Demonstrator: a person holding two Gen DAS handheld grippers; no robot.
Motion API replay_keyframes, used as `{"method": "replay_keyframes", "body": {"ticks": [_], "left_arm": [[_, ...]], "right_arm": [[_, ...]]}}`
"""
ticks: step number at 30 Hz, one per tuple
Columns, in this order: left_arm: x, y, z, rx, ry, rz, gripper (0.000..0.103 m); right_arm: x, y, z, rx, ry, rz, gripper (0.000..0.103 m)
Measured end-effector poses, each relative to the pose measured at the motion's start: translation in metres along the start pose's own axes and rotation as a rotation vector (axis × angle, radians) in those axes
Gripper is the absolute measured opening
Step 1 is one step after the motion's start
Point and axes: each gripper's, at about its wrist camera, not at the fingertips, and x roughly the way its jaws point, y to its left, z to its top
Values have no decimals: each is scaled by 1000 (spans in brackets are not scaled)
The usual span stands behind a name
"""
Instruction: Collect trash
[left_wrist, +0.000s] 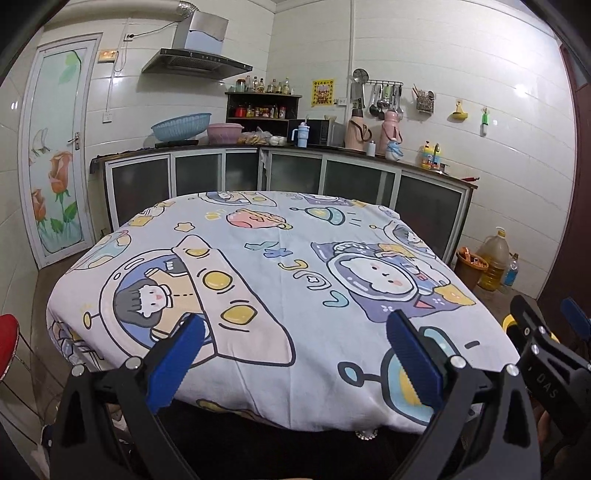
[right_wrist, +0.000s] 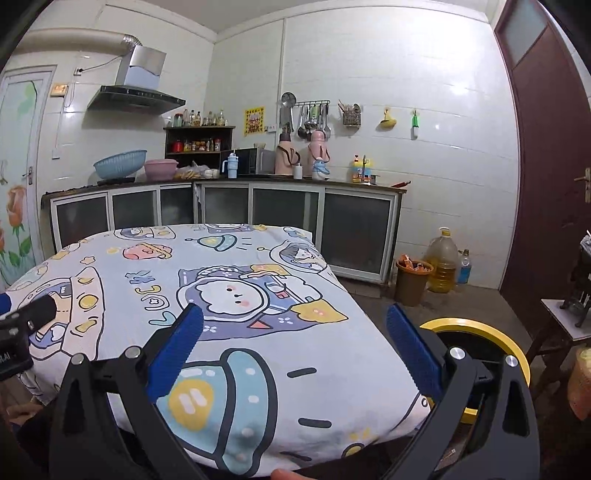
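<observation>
A table covered with a cartoon-print cloth (left_wrist: 258, 266) fills the middle of both views (right_wrist: 221, 295). I see no loose trash on the cloth. My left gripper (left_wrist: 295, 332) is open and empty above the table's near edge. My right gripper (right_wrist: 295, 325) is open and empty above the table's near right corner; it also shows at the right edge of the left wrist view (left_wrist: 546, 332). A brown bin (right_wrist: 412, 282) holding orange wrappers stands on the floor beyond the table's right side, also in the left wrist view (left_wrist: 471, 267). A yellow-rimmed bin (right_wrist: 476, 332) sits just below my right gripper.
A kitchen counter (right_wrist: 221, 181) with basins, flasks and a microwave runs along the back wall. A big oil bottle (right_wrist: 441, 260) and a small bottle (right_wrist: 464, 269) stand by the brown bin. A dark red door (right_wrist: 546, 166) is at right, a red stool (left_wrist: 7, 343) at left.
</observation>
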Motion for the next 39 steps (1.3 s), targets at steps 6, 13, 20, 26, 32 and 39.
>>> {"method": "replay_keyframes", "body": {"ticks": [6, 13, 20, 26, 32, 39], "left_arm": [[0, -2, -2, 11, 2, -15, 95], [4, -1, -4, 6, 15, -29, 95], [5, -1, -5, 7, 17, -36, 95], [4, -1, -5, 9, 16, -40, 95], [5, -1, -6, 7, 25, -41, 95], [6, 0, -7, 4, 32, -43, 95]], "right_arm": [[-1, 0, -2, -1, 1, -1, 95], [0, 0, -4, -9, 13, 3, 95], [2, -1, -6, -7, 25, 2, 95], [4, -1, -6, -11, 32, 7, 95], [5, 0, -7, -14, 36, 12, 95], [6, 0, -9, -14, 43, 13, 95]]}}
